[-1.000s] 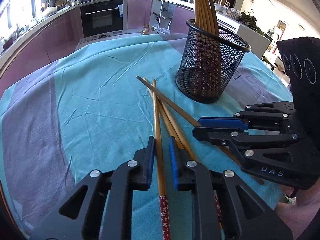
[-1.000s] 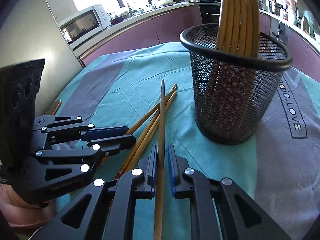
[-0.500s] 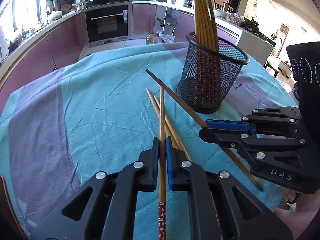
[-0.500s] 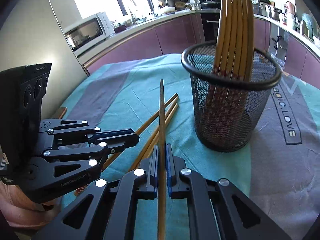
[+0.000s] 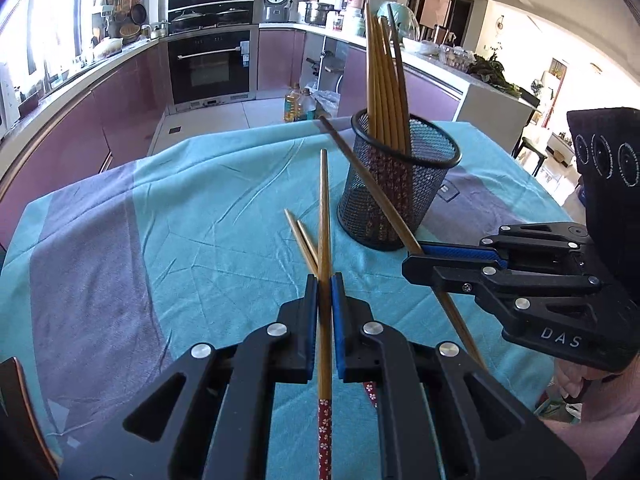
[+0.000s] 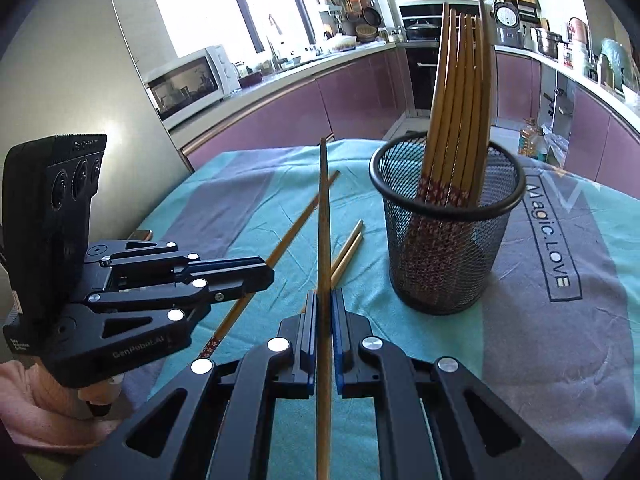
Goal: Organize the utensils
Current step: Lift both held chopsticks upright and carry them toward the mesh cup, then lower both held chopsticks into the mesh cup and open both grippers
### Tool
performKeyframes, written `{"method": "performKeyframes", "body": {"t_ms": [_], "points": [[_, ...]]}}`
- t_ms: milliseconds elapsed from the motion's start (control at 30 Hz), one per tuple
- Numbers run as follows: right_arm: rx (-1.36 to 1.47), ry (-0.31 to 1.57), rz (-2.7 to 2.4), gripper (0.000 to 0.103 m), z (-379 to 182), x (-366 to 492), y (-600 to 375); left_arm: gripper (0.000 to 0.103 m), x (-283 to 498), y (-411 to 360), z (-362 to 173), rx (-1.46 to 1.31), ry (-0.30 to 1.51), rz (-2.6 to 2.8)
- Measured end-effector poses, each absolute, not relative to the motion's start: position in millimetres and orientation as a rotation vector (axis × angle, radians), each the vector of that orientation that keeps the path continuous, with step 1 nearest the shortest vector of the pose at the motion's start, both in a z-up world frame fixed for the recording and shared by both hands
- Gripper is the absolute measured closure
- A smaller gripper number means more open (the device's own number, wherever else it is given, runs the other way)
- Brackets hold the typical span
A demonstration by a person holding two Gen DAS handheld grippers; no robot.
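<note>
While both grippers hang over the table (image 5: 200, 220), I've got my left gripper (image 5: 325, 280) with its jaws clamped on a light chopstick (image 5: 324, 216), tip pointing to twelve o'clock. My right gripper (image 6: 325, 296) has its jaws clamped on a darker chopstick (image 6: 323, 220), tip also at twelve. The mesh holder (image 6: 444, 256) stands upright at about two o'clock from the right gripper, packed with chopsticks. Two loose chopsticks (image 6: 348, 246) lie side by side on the teal cloth (image 6: 260, 208), between the holder and the gripped sticks.
</note>
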State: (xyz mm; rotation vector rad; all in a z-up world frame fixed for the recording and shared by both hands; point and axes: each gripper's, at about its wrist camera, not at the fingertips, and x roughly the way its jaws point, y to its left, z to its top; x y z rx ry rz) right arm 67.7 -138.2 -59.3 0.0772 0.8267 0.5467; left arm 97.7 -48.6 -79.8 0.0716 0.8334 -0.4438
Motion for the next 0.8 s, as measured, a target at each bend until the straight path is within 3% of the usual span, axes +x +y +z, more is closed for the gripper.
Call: {"method": "performKeyframes", "body": {"t_ms": [800], "points": [[0.147,0.704,0.516,0.097,-23,60,-175,0.095,78,-37,-18,-0.019,0.713,-0.548]]}}
